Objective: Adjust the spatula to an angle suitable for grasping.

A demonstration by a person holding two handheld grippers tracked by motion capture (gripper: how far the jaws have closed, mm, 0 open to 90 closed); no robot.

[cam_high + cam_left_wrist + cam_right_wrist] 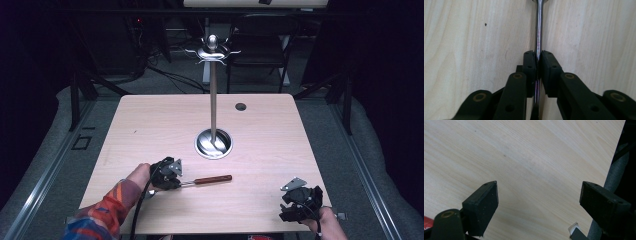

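At lower centre, the left gripper [176, 183] is clamped on a wooden-handled utensil's [212, 179] metal shank [538, 37], apparently ready for lifting toward the hook stand [213, 100]; the right gripper [295, 202] gapes empty.

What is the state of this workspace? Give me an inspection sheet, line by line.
Surface: pale wooden table, bare, with a small round hole near its far edge.
Job's things: utensil with a brown wooden handle and thin metal shank lying flat; tall steel hook stand upright on its round base.
Clutter: nothing seen.
Grippers: left gripper shut on the shank; right gripper open, over bare wood at the near right corner.
Cables: black cable trailing from the left gripper.
Surroundings: dark chair beyond the table, grey floor.
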